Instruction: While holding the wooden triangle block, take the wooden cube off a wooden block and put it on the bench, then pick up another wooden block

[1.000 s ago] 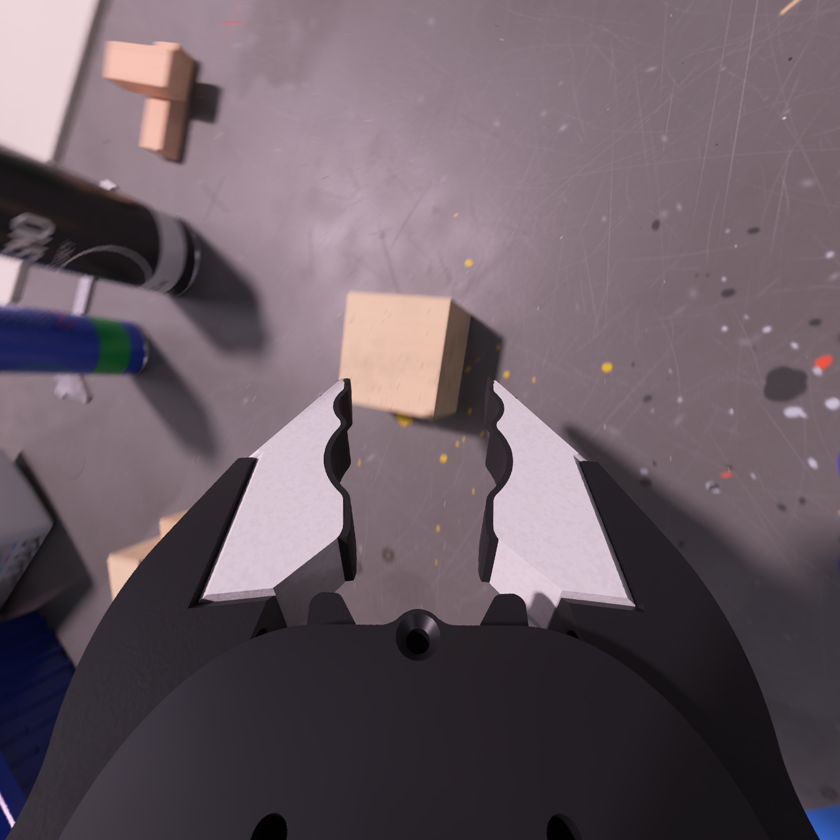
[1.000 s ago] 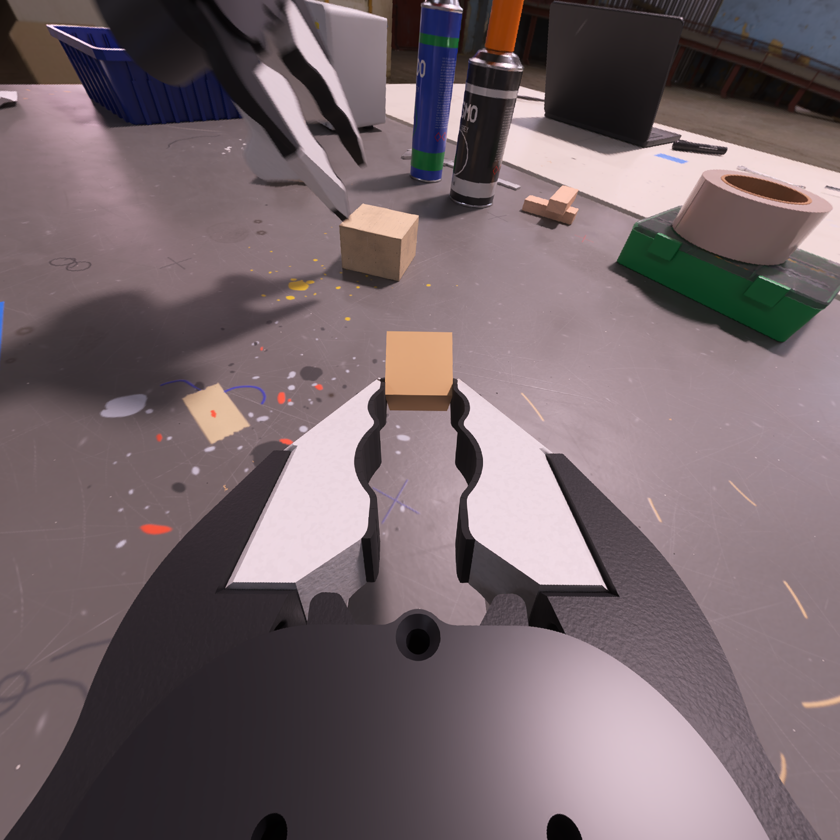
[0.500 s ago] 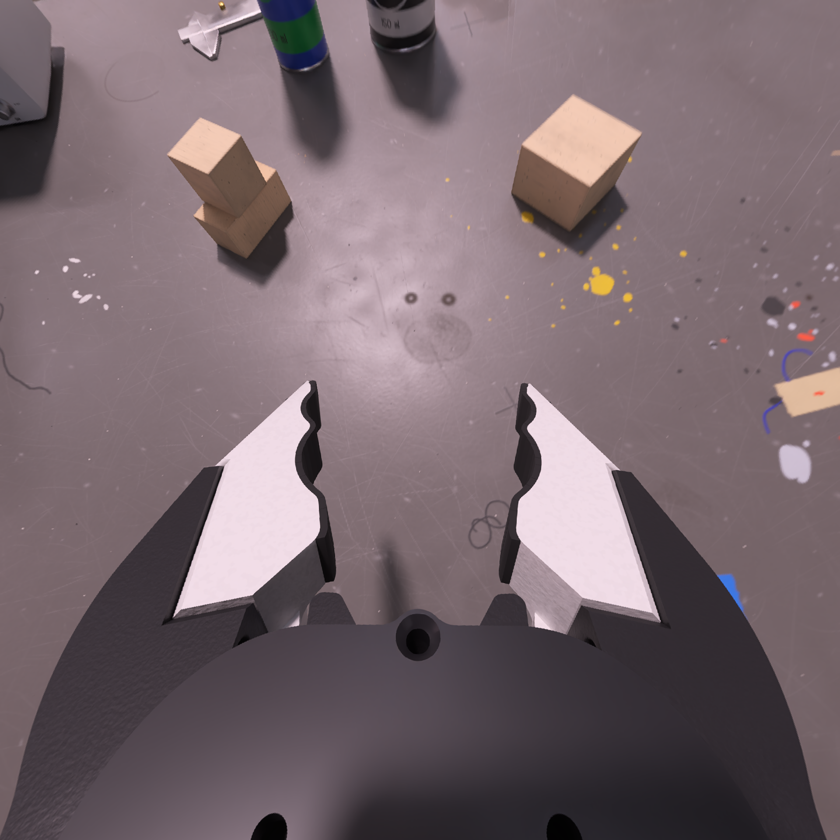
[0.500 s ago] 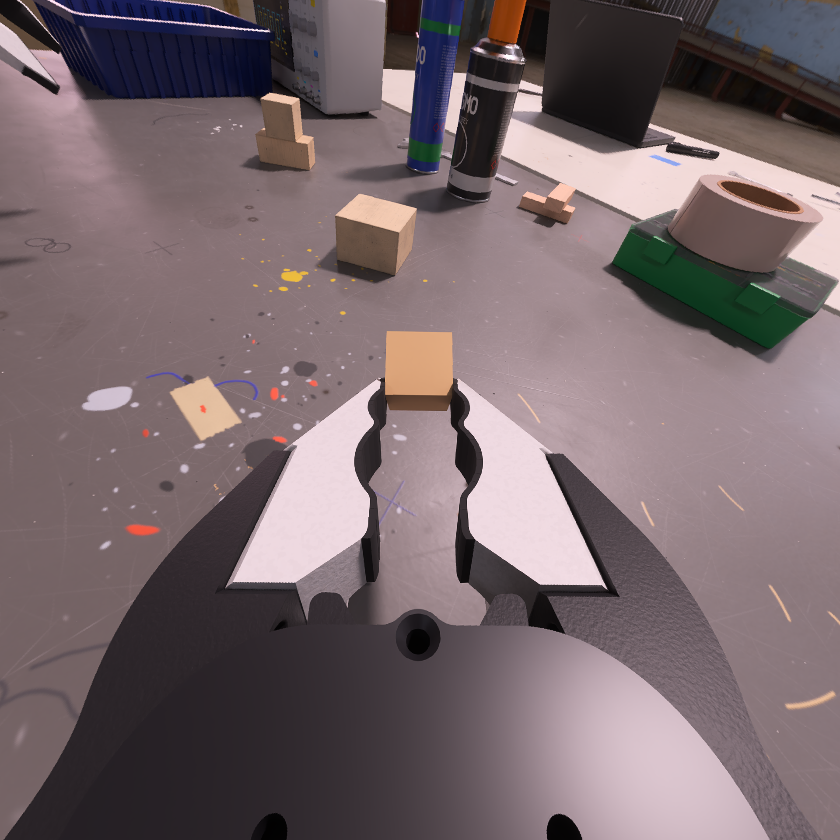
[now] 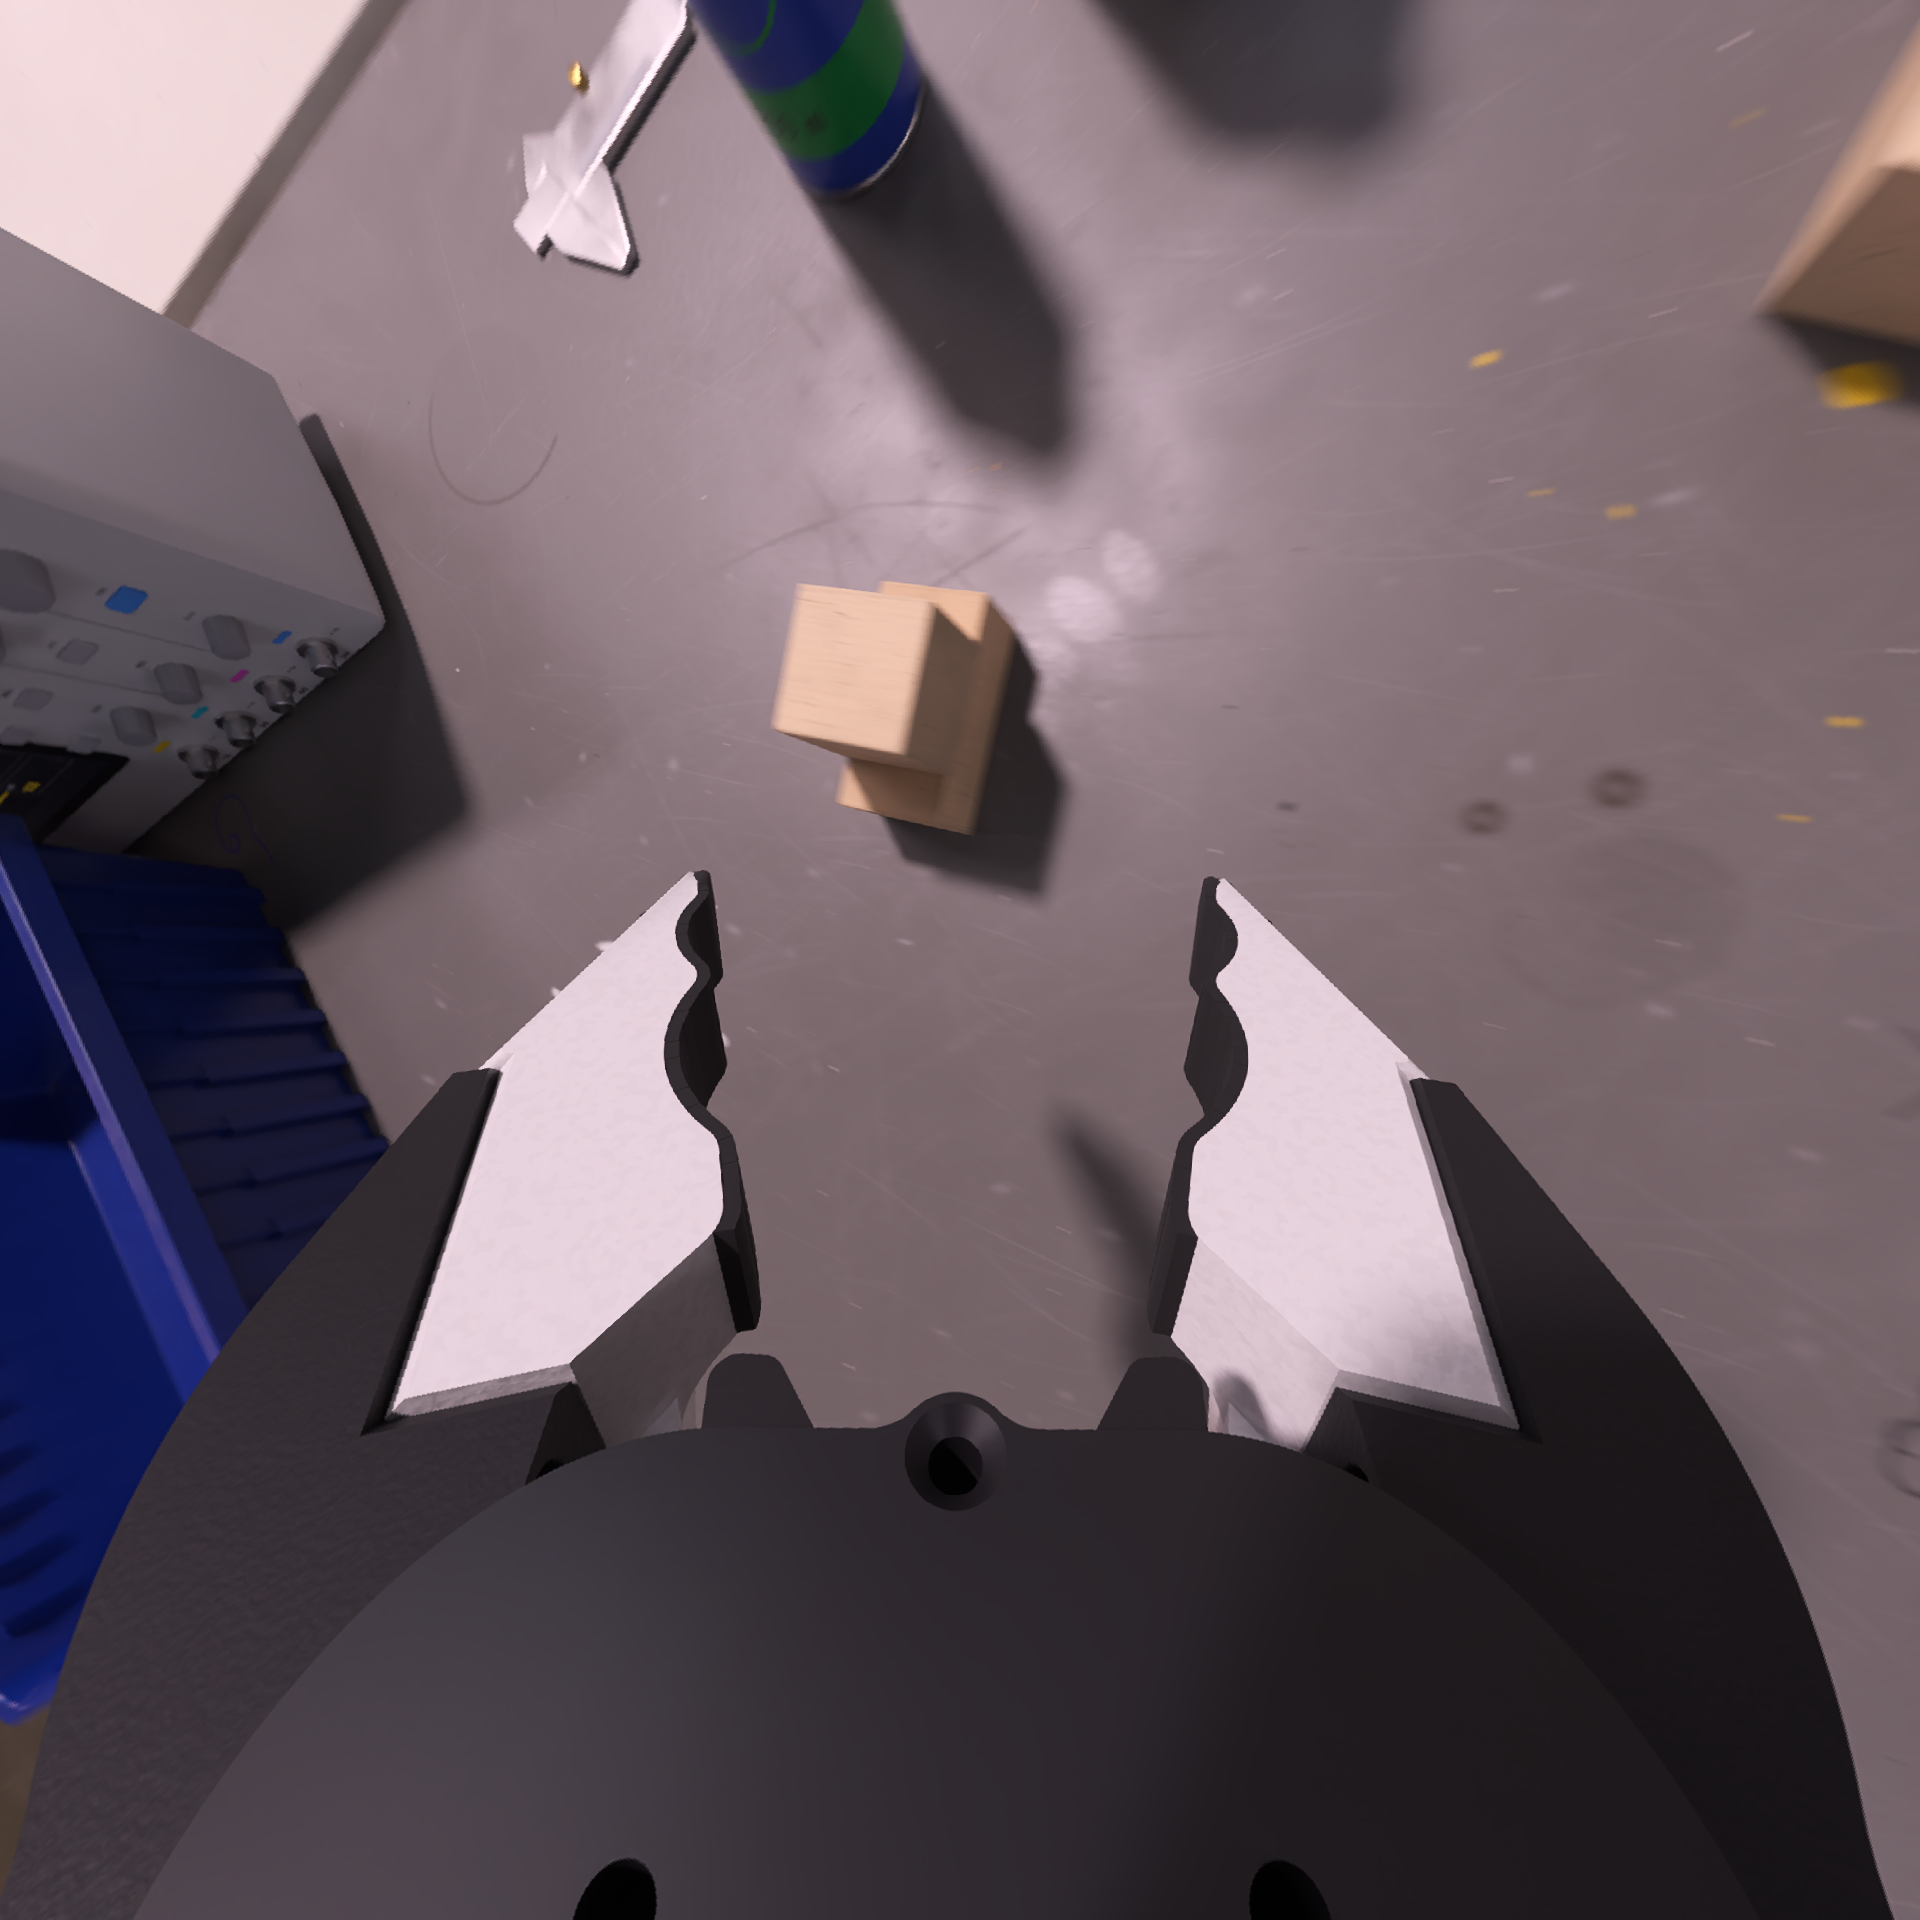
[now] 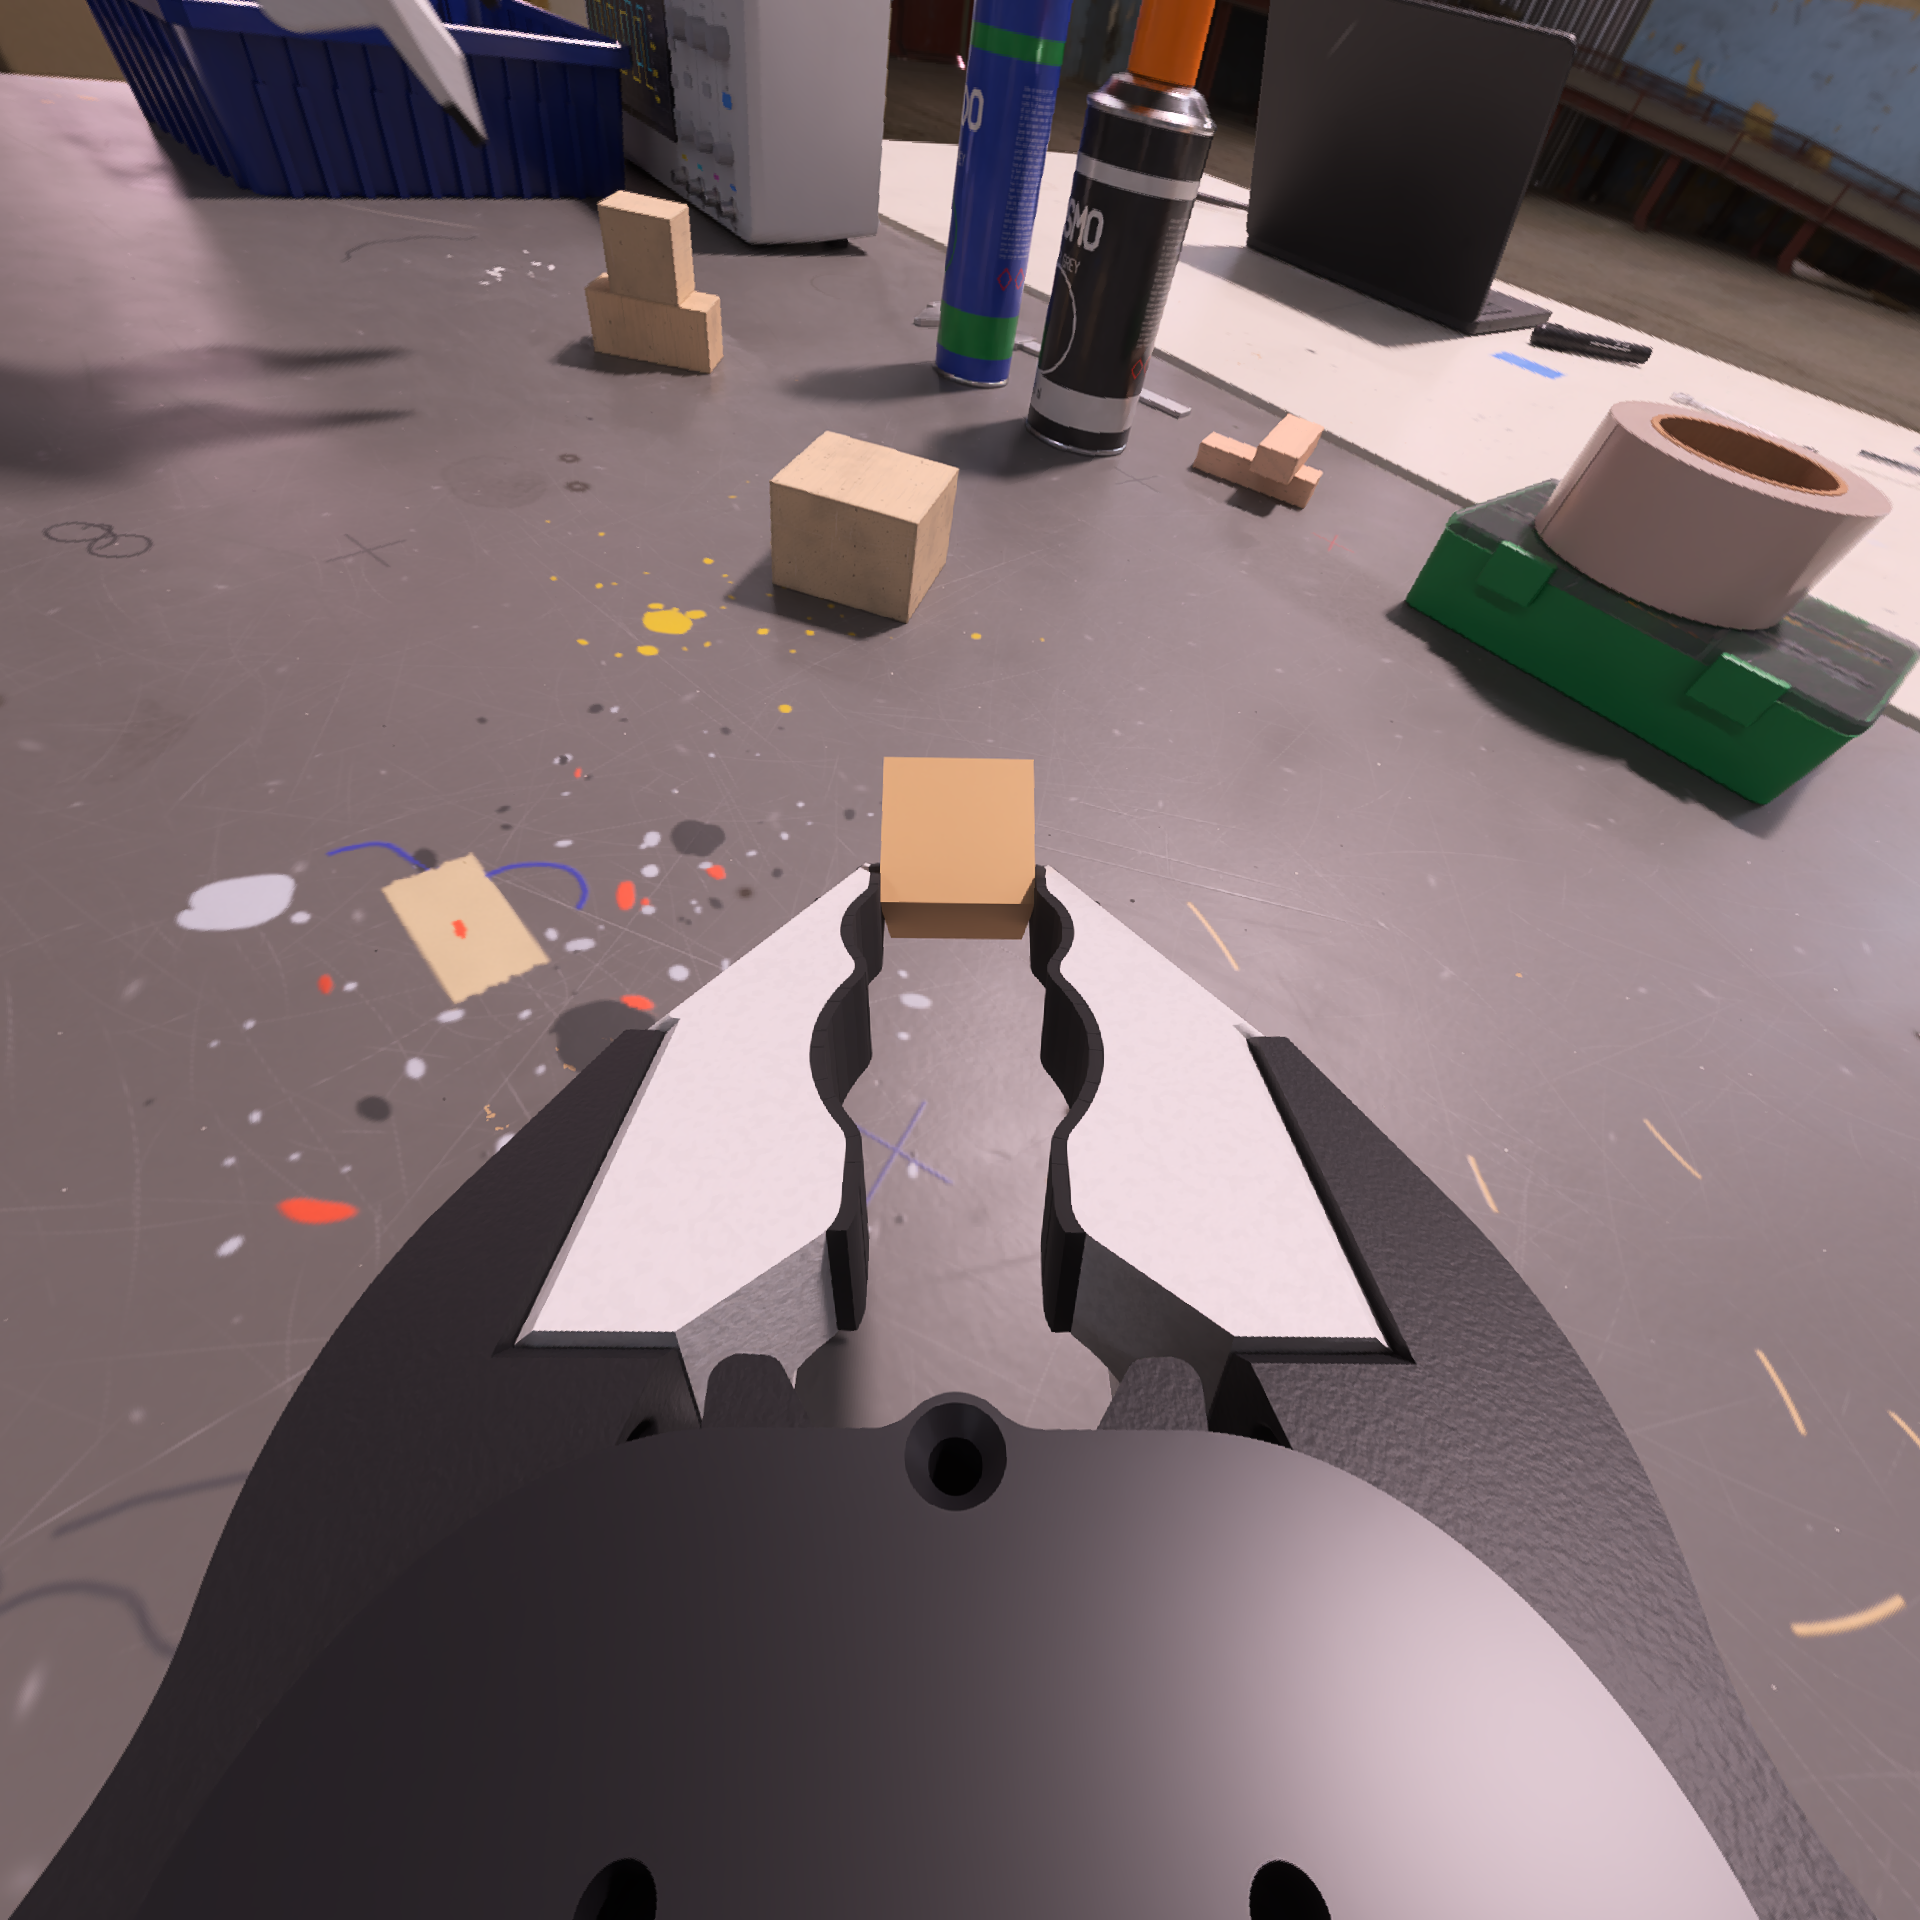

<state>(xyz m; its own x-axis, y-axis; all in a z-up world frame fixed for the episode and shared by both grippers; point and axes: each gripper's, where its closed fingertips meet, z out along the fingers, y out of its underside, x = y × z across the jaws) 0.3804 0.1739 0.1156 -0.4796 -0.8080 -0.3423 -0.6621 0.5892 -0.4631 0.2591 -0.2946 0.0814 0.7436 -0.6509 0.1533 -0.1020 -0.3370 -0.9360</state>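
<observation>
The surface (image 6: 1143, 831) is grey, scratched and paint-flecked; it carries every loose item. A blue bin (image 5: 94, 1195) and a grey instrument box (image 5: 156, 582) stand at its far left; a green case (image 6: 1662, 665) with a tape roll (image 6: 1714, 509) sits at the right; two spray cans (image 6: 1117, 270) stand near the middle.

The large cube (image 6: 860, 523) rests alone on the surface, so the removal step appears done. The step in hand is judged to be the approach to another block.

The left gripper (image 5: 954, 894) hangs above the two-block stack (image 5: 899, 701); its fingers are spread wide and empty; the stack lies just ahead of the tips, slightly left of centre.

The right gripper (image 6: 956, 883) has its fingers closed on the triangle block (image 6: 956, 831), clear of the surface.

Next move: centre the gap over the upper block; descend; close without tipping the stack.
</observation>
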